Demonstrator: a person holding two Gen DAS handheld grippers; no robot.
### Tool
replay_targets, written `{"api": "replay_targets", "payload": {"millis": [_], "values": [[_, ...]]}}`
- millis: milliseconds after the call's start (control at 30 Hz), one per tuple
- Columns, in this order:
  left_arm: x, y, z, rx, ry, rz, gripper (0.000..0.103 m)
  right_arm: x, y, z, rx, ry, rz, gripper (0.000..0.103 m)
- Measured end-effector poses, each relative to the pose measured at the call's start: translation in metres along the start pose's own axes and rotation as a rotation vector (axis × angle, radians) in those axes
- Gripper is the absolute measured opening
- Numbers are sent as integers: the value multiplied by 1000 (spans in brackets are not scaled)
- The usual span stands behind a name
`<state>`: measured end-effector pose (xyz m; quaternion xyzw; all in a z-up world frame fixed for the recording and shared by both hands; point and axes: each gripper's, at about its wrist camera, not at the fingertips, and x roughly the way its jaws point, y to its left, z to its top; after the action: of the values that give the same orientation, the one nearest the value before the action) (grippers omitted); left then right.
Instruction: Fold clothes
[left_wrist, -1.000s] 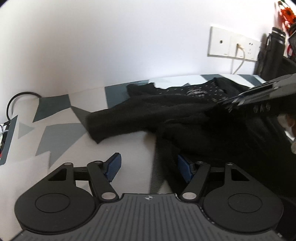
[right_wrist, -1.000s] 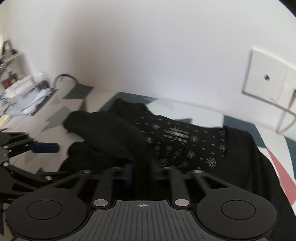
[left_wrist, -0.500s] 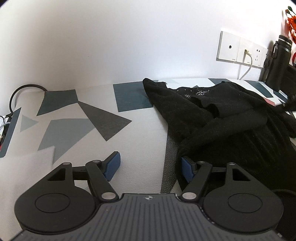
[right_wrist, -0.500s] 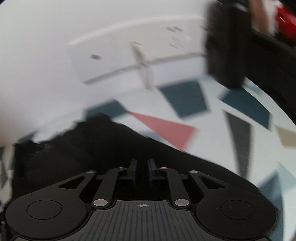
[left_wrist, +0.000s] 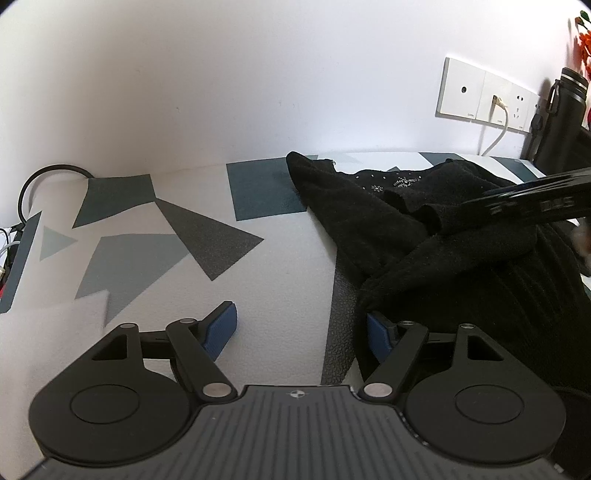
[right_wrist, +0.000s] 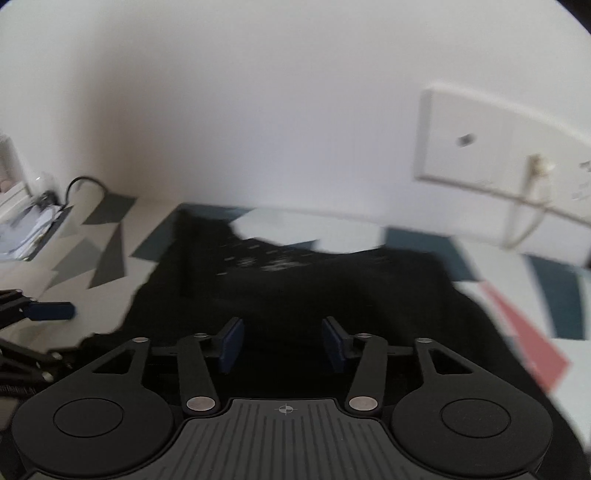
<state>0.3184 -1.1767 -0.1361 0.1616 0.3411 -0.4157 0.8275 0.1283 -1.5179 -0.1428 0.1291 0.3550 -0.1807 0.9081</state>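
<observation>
I read the left claw (left_wrist: 299, 328) as released: its blue pads (left_wrist: 221, 326) are spread wide, one over bare tabletop (left_wrist: 258, 295), the other just touching the near-left edge of the black sweater (left_wrist: 424, 258). Nothing sits between the fingers

The black sweater lies crumpled on the tabletop, right of the dark blue rectangle (left_wrist: 262, 192) printed on the surface; a sleeve is folded across its body and a pale dotted pattern (left_wrist: 391, 182) shows near the neckline, toward the wall

Right claw (right_wrist: 282, 343) also released, pads (right_wrist: 231, 343) apart, hovering over the sweater's (right_wrist: 332, 288) middle with only dark fabric showing in the gap. This view is motion-blurred, so I cannot tell whether the pads touch the cloth

In the left wrist view the right claw's body (left_wrist: 535, 205) crosses over the sweater's far right side. In the right wrist view the left claw's pad (right_wrist: 50, 311) sits left of the sweater

Wall socket panel (left_wrist: 484, 99), white cable (left_wrist: 496, 129) plugged in, behind the sweater. Black bottle (left_wrist: 561, 114) right of the panel. Black cable loop (left_wrist: 44, 184) far left of the sweater
</observation>
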Motion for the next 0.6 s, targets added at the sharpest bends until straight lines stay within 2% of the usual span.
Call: {"api": "replay_targets", "payload": {"millis": [33, 100, 133, 167, 233, 267, 367, 500, 567, 600], "values": [[0, 0, 0, 0, 0, 0, 75, 5, 4, 2, -6, 5, 10, 54], [0, 0, -1, -1, -1, 0, 75, 14, 13, 5, -17, 15, 31, 66], [1, 0, -1, -2, 0, 1, 75, 19, 18, 6, -22, 20, 41, 67], [1, 0, -1, -2, 1, 1, 75, 24, 22, 8, -28, 25, 52, 64], [1, 0, -1, -1, 0, 0, 76, 34, 31, 11, -39, 35, 73, 38], [1, 0, -1, -1, 0, 1, 76, 37, 34, 13, -37, 35, 80, 15], [1, 0, -1, -1, -1, 1, 77, 17, 1, 19, 113, -48, 58, 12], [2, 1, -1, -2, 1, 0, 78, -38, -58, 18, 295, -240, -22, 12], [2, 1, -1, -3, 0, 0, 78, -57, -88, 9, 382, -270, -89, 12], [2, 0, -1, -4, 0, 1, 79, -62, -104, 1, 424, -253, -118, 12]]}}
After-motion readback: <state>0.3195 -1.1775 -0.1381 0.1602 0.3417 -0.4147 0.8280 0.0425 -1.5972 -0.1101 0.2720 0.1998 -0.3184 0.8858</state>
